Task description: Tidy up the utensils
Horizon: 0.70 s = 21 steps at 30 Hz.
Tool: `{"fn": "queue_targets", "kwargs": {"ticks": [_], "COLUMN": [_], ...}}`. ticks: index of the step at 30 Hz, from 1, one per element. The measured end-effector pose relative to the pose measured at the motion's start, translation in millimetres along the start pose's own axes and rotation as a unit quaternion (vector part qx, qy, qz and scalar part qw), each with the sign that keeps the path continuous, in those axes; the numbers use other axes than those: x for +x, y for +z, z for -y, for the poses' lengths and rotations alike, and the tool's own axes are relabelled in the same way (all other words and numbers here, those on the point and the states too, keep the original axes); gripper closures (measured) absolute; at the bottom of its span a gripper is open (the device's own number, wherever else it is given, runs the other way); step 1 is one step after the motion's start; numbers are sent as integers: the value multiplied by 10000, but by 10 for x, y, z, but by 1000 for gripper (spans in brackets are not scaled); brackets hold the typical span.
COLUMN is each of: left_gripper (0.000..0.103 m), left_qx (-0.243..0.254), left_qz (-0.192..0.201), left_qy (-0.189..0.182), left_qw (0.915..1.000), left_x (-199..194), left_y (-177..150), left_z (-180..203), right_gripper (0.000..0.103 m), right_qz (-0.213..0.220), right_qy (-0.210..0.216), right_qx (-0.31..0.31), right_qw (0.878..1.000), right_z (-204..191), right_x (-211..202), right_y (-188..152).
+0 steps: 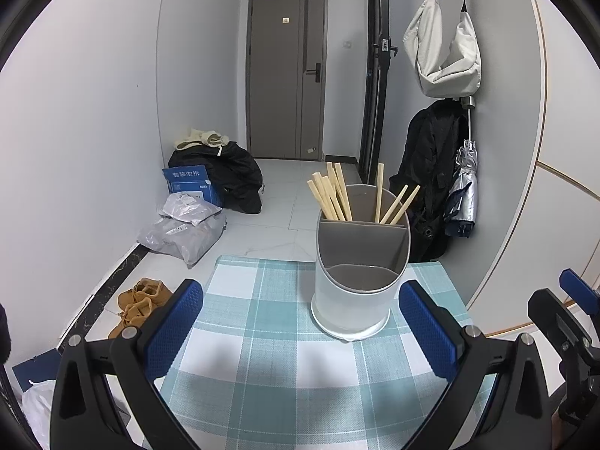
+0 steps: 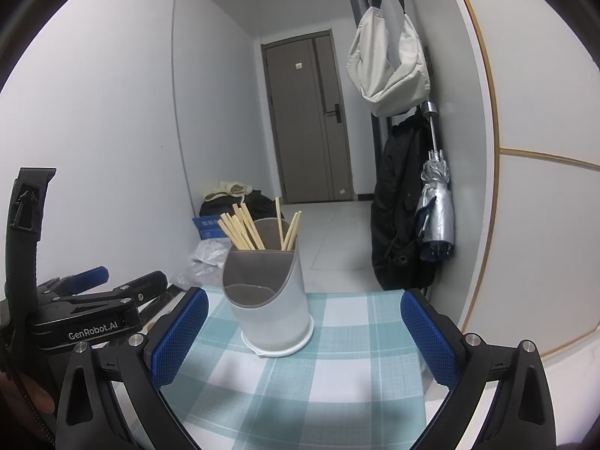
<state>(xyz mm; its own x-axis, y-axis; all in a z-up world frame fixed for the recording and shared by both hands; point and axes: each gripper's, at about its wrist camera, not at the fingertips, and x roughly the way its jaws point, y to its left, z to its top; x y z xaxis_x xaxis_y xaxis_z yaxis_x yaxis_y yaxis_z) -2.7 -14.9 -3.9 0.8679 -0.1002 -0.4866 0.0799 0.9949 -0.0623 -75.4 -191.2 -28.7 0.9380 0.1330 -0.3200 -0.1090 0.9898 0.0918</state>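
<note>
A white and grey utensil holder (image 1: 352, 292) (image 2: 268, 311) stands on the small table with a teal checked cloth (image 1: 270, 356) (image 2: 337, 367). Several wooden chopsticks (image 1: 332, 195) (image 2: 243, 230) stand in its two rear compartments; the low front compartment looks empty. My left gripper (image 1: 300, 326) is open just before the holder, nothing between its blue pads (image 1: 172, 330). My right gripper (image 2: 303, 333) is open as well, the holder a little left of its centre. The right gripper shows at the left wrist view's right edge (image 1: 566, 322); the left gripper at the right wrist view's left side (image 2: 90, 300).
Beyond the table lie grey parcels (image 1: 183, 228), a blue box (image 1: 191, 183), dark clothes and brown shoes (image 1: 138, 303) on the floor. A black coat (image 1: 431, 176), an umbrella (image 1: 463, 187) and a pale bag (image 1: 442, 48) hang on the right wall close to the table.
</note>
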Motion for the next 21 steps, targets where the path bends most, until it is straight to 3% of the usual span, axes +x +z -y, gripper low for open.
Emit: {"fn": "queue_targets", "kwargs": {"ticks": [21], "left_gripper": [1], "left_qx": [-168], "left_qz": [-34], "left_qy": [91], "left_qw": [9998], "left_x": [37], "left_y": [-8], "left_z": [-36], "right_gripper": [0], "right_qz": [2], "right_qy": [-9], "right_qx": [-28], "right_qw": [10000], "right_z": [-4], "right_x": [-16], "right_y": [-3]}}
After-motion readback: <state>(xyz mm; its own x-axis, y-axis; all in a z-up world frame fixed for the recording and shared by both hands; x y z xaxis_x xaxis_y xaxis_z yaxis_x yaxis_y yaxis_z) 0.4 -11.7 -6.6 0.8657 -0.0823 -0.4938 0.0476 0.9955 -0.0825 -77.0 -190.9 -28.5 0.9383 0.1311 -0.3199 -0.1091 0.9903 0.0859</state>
